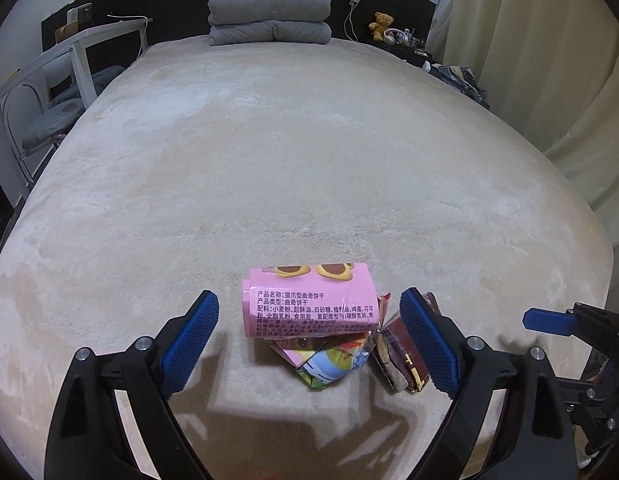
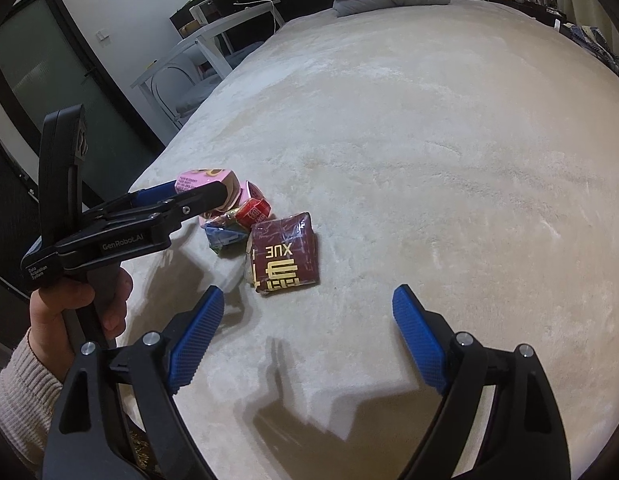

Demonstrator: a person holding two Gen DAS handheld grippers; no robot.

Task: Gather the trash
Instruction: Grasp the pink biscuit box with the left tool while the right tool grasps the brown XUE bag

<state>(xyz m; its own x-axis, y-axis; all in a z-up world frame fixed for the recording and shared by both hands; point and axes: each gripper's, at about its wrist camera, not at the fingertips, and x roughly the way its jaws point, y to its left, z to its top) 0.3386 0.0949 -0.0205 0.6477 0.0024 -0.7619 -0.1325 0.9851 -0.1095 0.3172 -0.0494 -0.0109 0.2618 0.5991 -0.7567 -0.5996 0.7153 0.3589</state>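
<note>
Trash sits in one small heap on the bed (image 1: 309, 140), near its foot edge: pink box (image 1: 309, 300) on top, a colourful wrapper (image 1: 329, 364) crumpled under it, a maroon packet (image 2: 285, 252) touching the heap on one side, and a small red wrapper (image 2: 251, 212) wedged in between. Looks gathered together so it can be grabbed piece by piece.

Left gripper (image 1: 309, 336) points down at the heap, jaws wide apart and straddling the pink box; pads touch nothing I can see, though the far pad sits just beside the maroon packet. Nothing held. Likely lined up to close on the box, since that is topmost and free.

Right gripper (image 2: 309, 332) hovers over bare blanket just beside the maroon packet, jaws wide, empty. Probably kept off to the side to leave the left one room, with the packet as its own nearest pick.

A hand (image 2: 69, 312) in a knit sleeve holds the left tool's handle in the right view.

No bin or bag visible in either view.
</note>
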